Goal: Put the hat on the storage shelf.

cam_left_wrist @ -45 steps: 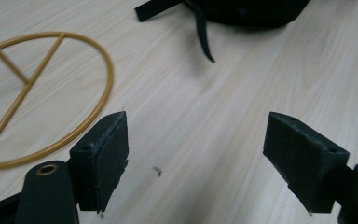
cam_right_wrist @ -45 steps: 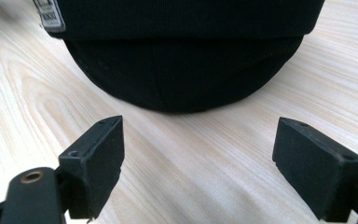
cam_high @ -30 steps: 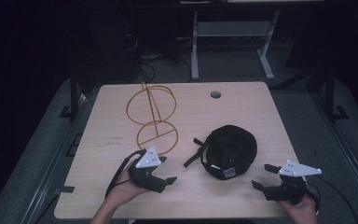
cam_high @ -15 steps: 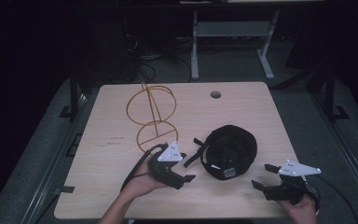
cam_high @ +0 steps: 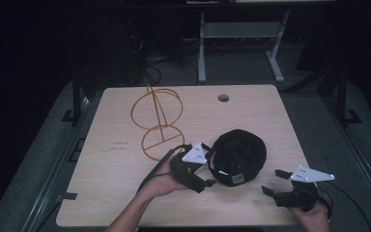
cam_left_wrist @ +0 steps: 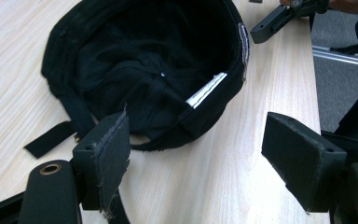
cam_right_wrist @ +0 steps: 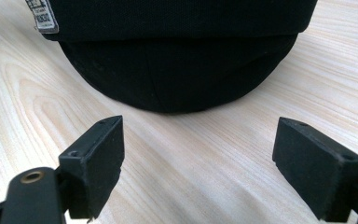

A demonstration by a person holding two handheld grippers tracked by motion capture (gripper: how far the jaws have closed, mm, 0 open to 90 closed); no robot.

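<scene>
Wooden table (cam_high: 116, 164), dark room. Black cap (cam_high: 238, 155) upside down, near wire stand (cam_high: 155, 123). Left gripper (cam_high: 198, 180) beside cap, jaws apart, empty. Right gripper (cam_high: 273, 181) likewise.

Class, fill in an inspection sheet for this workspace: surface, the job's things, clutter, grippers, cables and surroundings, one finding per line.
Surface: wooden table, pale, with a round hole near its far edge.
Job's things: black cap lying opening-up, white label inside, back strap loose.
Clutter: orange wire stand upright, far left of the cap.
Grippers: left gripper open, jaws at the cap's rim; right gripper open, apart from the cap.
Cables: one trails from each gripper; more lie on the floor behind.
Surroundings: dark room, grey floor, metal frame beyond the table.
</scene>
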